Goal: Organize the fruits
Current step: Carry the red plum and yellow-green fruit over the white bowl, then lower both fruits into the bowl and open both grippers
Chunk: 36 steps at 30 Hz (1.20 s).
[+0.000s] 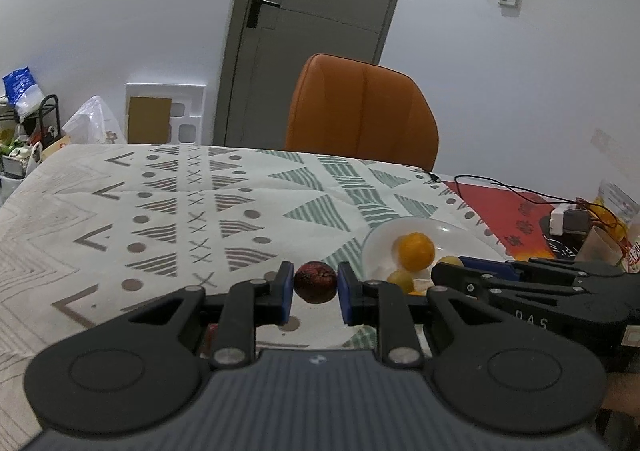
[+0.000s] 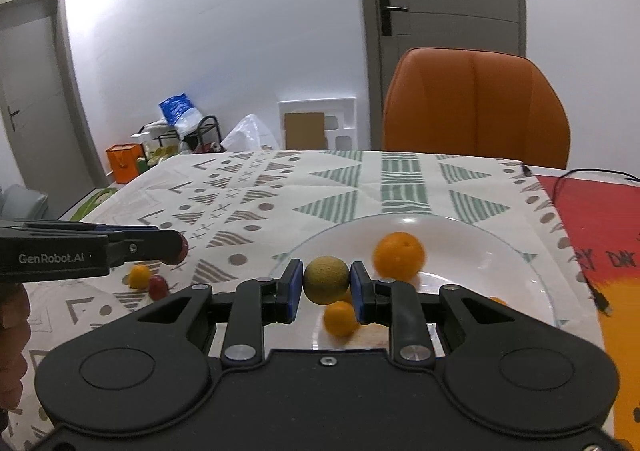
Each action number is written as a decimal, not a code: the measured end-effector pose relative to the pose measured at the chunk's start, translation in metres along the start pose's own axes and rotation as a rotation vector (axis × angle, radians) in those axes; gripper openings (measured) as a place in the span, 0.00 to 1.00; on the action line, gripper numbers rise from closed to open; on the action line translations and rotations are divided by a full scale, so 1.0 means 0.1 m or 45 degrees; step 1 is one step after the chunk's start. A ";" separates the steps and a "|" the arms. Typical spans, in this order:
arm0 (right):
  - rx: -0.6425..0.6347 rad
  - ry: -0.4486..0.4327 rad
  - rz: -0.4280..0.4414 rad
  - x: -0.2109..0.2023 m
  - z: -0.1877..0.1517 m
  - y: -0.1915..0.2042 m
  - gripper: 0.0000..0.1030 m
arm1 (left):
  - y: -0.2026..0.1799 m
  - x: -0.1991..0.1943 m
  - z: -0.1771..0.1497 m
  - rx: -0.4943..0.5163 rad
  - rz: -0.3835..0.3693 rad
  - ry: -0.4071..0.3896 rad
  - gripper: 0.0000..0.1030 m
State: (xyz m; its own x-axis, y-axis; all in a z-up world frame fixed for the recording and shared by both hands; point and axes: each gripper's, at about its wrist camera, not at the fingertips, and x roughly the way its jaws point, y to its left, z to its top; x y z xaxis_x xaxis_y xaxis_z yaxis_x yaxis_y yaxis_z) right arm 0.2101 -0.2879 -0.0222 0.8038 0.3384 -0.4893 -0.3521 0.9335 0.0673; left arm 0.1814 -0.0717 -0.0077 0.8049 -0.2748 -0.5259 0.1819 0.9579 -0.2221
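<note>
My left gripper is shut on a dark red fruit and holds it above the patterned tablecloth, left of the clear glass plate. My right gripper is shut on a yellow-green round fruit over the near part of the plate. An orange and a smaller orange fruit lie on the plate. In the right wrist view the left gripper shows at the left with the red fruit at its tip. A small orange fruit and a red fruit lie on the cloth below it.
An orange chair stands behind the table's far edge. A red mat with a black cable covers the table's right side. Packets and a small box sit at the right. Clutter stands on the floor at the far left.
</note>
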 end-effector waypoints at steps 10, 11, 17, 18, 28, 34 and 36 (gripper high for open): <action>0.053 -0.014 -0.060 -0.05 -0.04 -0.27 0.23 | -0.24 0.16 0.06 0.052 -0.038 0.016 0.21; 0.057 -0.016 -0.064 -0.06 -0.05 -0.29 0.23 | -0.27 0.17 0.06 0.059 -0.043 0.019 0.21; 0.085 -0.018 -0.085 -0.07 -0.09 -0.43 0.23 | -0.43 0.24 0.07 0.093 -0.066 0.029 0.21; 0.091 -0.020 -0.086 -0.07 -0.10 -0.45 0.23 | -0.45 0.25 0.07 0.099 -0.069 0.031 0.21; 0.146 -0.052 -0.093 -0.08 -0.14 -0.60 0.28 | -0.65 0.32 0.09 0.159 -0.088 0.049 0.21; 0.165 -0.056 -0.106 -0.19 -0.19 -0.67 0.28 | -0.77 0.39 0.09 0.184 -0.118 0.058 0.21; 0.171 -0.056 -0.111 -0.22 -0.21 -0.69 0.28 | -0.81 0.40 0.09 0.191 -0.127 0.062 0.21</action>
State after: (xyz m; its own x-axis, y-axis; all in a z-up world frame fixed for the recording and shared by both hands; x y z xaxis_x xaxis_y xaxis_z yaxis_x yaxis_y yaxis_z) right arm 0.2066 -0.3626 -0.0340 0.8497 0.2576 -0.4600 -0.2154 0.9660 0.1431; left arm 0.2042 -0.1596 -0.0034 0.7511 -0.3692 -0.5472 0.3446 0.9264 -0.1520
